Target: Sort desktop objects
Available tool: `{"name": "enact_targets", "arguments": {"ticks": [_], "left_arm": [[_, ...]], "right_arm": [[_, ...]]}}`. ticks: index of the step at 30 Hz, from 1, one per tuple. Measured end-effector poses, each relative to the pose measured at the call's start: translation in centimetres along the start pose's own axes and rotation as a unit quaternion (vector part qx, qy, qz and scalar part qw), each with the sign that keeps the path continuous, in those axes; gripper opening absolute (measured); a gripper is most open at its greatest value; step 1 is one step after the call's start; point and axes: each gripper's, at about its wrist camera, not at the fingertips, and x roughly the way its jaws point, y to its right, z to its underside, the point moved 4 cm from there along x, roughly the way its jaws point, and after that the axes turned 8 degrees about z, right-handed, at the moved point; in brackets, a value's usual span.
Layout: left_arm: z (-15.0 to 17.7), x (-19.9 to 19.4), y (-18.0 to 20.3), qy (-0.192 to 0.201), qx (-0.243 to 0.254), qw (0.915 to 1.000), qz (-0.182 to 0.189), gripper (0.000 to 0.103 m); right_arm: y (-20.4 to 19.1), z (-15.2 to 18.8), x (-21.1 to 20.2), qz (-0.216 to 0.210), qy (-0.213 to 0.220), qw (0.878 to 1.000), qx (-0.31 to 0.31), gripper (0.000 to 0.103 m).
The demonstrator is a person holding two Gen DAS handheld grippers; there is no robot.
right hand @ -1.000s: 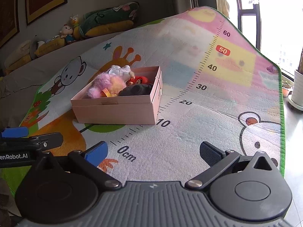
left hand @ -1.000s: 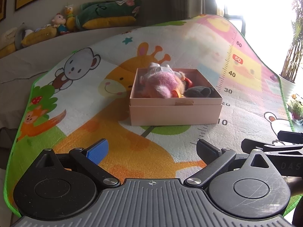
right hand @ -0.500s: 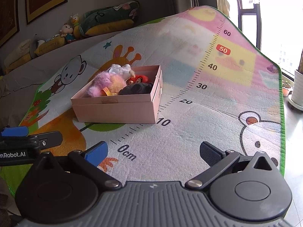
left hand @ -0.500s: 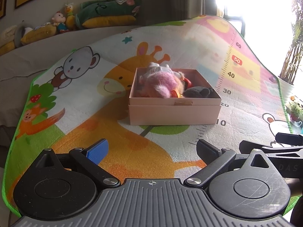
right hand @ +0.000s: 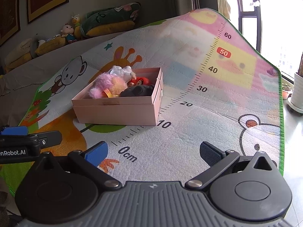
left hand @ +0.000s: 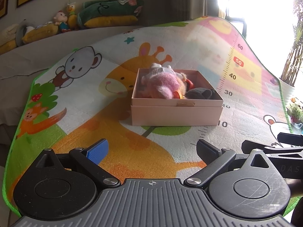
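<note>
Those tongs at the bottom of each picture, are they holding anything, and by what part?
Nothing is held. The left tongs and right tongs both stand open over the play mat, and the toys lie in the pink box farther off.

Left gripper (left hand: 151, 150) and right gripper (right hand: 153, 152) hover side by side, jaws spread, holding nothing.

White doll (left hand: 161, 70) lies half hidden behind pink plush (left hand: 162, 84)

We see our left gripper (left hand: 151, 150) and right gripper (right hand: 153, 152) alike — ribbed grey bodies, black linkages, silver screws, blue finger pads (left hand: 97, 150).
</note>
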Motion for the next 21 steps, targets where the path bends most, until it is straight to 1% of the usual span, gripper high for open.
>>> {"name": "enact_targets", "arguments": {"ticks": [21], "left_arm": [[0.17, -0.11, 0.04, -0.001, 0.0, 1.0, -0.001, 0.101]], "right_arm": [[0.21, 0.05, -0.26, 0.0, 0.001, 1.0, 0.005, 0.103]]}}
